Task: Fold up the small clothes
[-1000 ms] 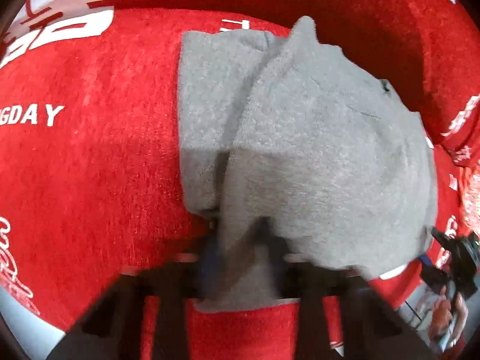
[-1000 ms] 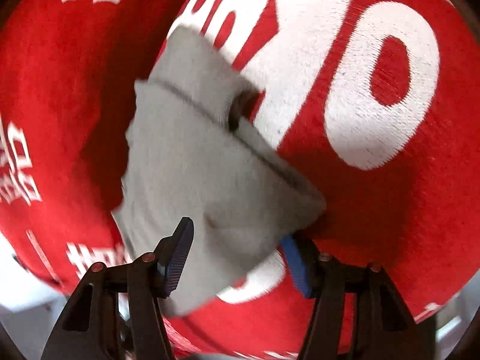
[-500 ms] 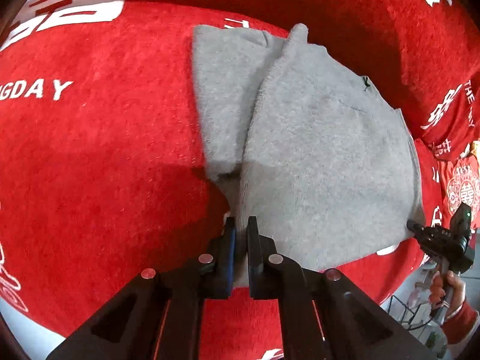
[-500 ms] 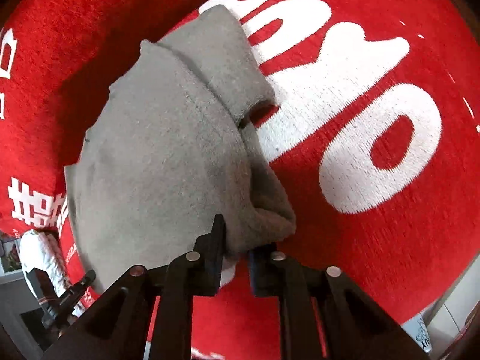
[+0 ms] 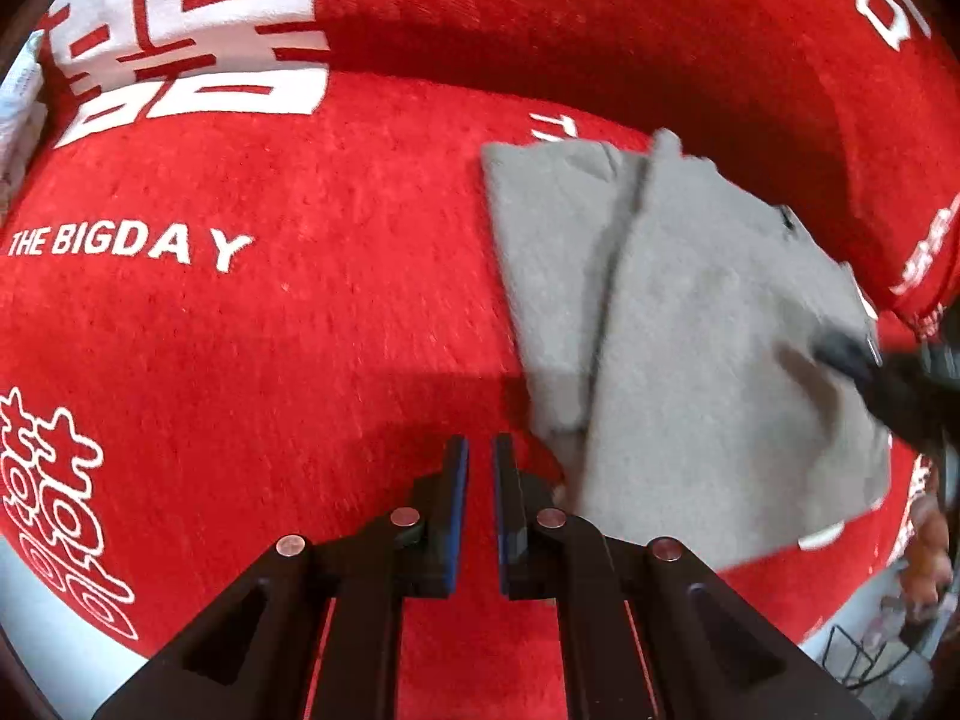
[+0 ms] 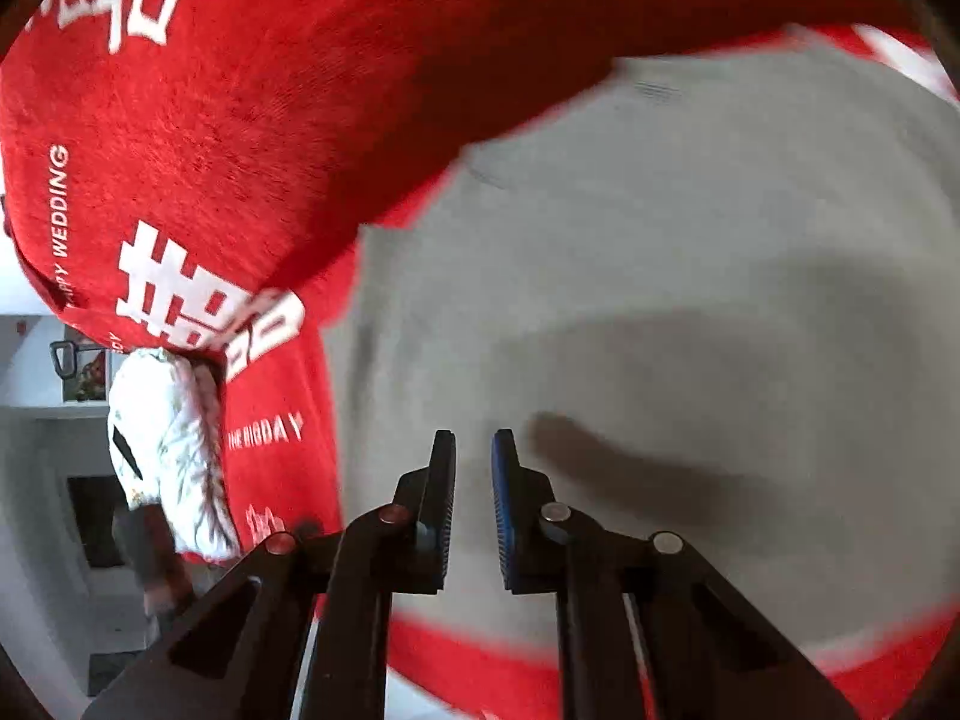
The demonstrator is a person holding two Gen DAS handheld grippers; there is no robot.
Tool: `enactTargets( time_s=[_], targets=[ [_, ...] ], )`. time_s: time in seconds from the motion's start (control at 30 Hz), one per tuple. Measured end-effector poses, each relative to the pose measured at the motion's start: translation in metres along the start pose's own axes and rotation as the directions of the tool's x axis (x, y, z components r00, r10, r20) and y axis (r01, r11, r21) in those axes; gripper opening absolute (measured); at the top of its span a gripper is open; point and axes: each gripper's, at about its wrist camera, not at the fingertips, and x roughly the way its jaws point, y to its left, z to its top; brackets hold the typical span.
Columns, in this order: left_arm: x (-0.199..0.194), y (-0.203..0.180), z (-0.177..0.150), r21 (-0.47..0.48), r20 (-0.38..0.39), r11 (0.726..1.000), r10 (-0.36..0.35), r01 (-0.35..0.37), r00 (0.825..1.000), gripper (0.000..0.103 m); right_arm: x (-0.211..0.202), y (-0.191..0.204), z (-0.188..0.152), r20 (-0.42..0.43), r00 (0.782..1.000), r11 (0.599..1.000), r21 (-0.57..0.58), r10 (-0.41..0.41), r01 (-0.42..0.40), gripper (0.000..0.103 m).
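Observation:
A small grey garment (image 5: pixel 690 336) lies folded on the red cloth (image 5: pixel 300 330), one layer overlapping another. My left gripper (image 5: pixel 479 450) is nearly shut and empty, just left of the garment's near corner and apart from it. My right gripper (image 6: pixel 473 444) is nearly shut and empty, hovering over the flat grey garment (image 6: pixel 660 300), which fills the right wrist view. Its dark tip also shows in the left wrist view (image 5: pixel 870 366) over the garment's right edge.
The red cloth carries white lettering (image 5: pixel 126 243) and large white characters (image 5: pixel 198 42). Its far part rises as a fold (image 5: pixel 660 18). In the right wrist view a white bundle (image 6: pixel 168 450) sits past the cloth's edge, with the room floor below.
Both grippers have let go of the garment. The left one drew back to the left of it; the right one swung over its top. The garment now lies flat.

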Motion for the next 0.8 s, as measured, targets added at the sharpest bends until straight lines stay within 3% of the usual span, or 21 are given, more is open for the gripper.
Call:
enactTargets(
  time_s=[0.17, 0.27, 0.37, 0.47, 0.57, 0.6, 0.63, 0.7, 0.8],
  targets=[
    [0.009, 0.004, 0.008, -0.020, 0.012, 0.999, 0.026, -0.026, 1.000, 0.008, 0.054, 0.038, 0.021, 0.018, 0.999, 0.993, -0.112, -0.033, 0.034, 0.013],
    [0.019, 0.006, 0.008, -0.017, -0.001, 0.997, 0.074, -0.074, 0.997, 0.008, 0.092, 0.051, 0.018, -0.048, 0.998, 0.994, -0.105, -0.034, 0.029, 0.013],
    [0.022, 0.014, 0.009, -0.038, -0.011, 0.995, 0.096, -0.096, 0.995, 0.008, 0.099, 0.073, 0.008, -0.067, 0.995, 0.976, -0.212, -0.074, 0.059, 0.013],
    [0.020, 0.019, 0.010, -0.060, 0.003, 0.994, 0.089, -0.089, 0.996, 0.008, 0.102, 0.086, 0.002, -0.176, 0.984, 0.972, -0.228, 0.009, -0.050, 0.013],
    [0.020, 0.021, 0.011, -0.073, -0.003, 0.993, 0.093, -0.093, 0.996, 0.008, 0.087, 0.091, -0.015, -0.174, 0.984, 0.958, -0.286, -0.039, -0.012, 0.014],
    [0.020, 0.021, 0.012, -0.074, -0.007, 0.993, 0.095, -0.095, 0.995, 0.017, 0.077, 0.087, -0.024, -0.165, 0.985, 0.959, -0.282, -0.046, -0.002, 0.014],
    [0.020, 0.021, 0.012, -0.075, -0.009, 0.993, 0.090, -0.090, 0.996, 0.058, 0.070, 0.083, -0.031, -0.161, 0.986, 0.961, -0.275, -0.050, 0.004, 0.014],
    [0.017, 0.020, 0.010, -0.089, 0.015, 0.992, 0.095, -0.094, 0.995, 0.100, 0.059, 0.073, -0.053, -0.159, 0.985, 0.964, -0.264, -0.070, 0.026, 0.015],
    [0.013, 0.015, 0.010, -0.076, 0.050, 0.992, 0.107, -0.103, 0.993, 0.100, 0.053, 0.058, -0.085, -0.164, 0.980, 0.959, -0.275, -0.114, 0.066, 0.015]
  ],
)
